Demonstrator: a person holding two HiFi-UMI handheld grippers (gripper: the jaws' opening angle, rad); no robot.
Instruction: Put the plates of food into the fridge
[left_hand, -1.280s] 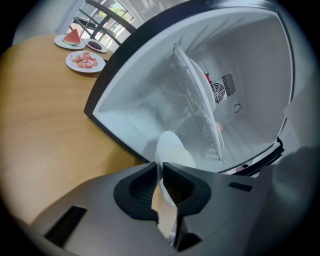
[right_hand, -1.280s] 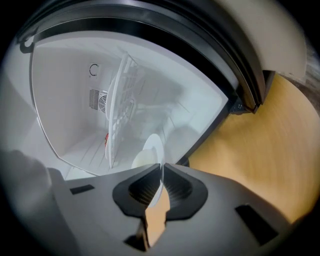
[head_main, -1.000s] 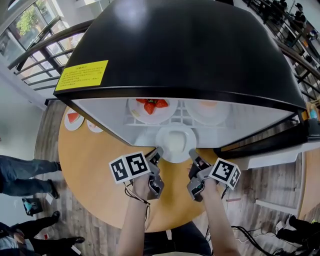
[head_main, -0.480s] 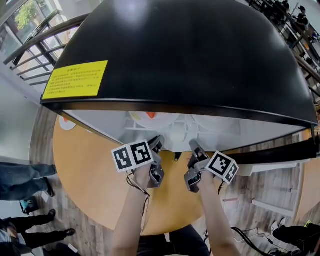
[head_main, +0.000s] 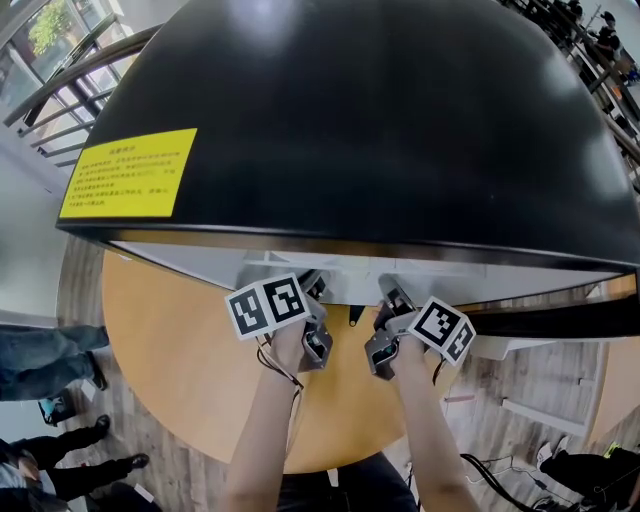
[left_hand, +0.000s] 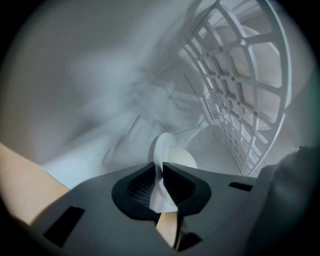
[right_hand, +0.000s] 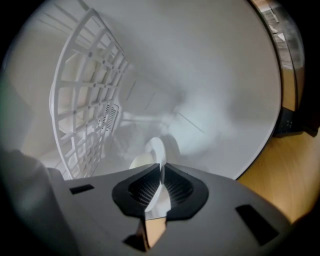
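Note:
A white plate (left_hand: 161, 150) with something pale on it is held edge-on inside the white fridge interior. My left gripper (left_hand: 161, 175) is shut on the plate's rim on one side. On the opposite side, my right gripper (right_hand: 160, 181) is shut on the same plate (right_hand: 156, 149). In the head view both grippers, left (head_main: 316, 288) and right (head_main: 392, 298), reach under the front edge of the black fridge (head_main: 350, 120). Its top hides the plate and the fingertips there.
A white wire shelf (left_hand: 240, 100) stands beside the plate, also shown in the right gripper view (right_hand: 85, 100). The fridge sits on a round wooden table (head_main: 190, 360) and bears a yellow label (head_main: 128, 172). People's legs (head_main: 40, 350) show at the far left on the floor.
Both grippers have carried the plate further into the fridge. The black top now covers the shelf, the strawberry plate and the held plate, which showed a second ago.

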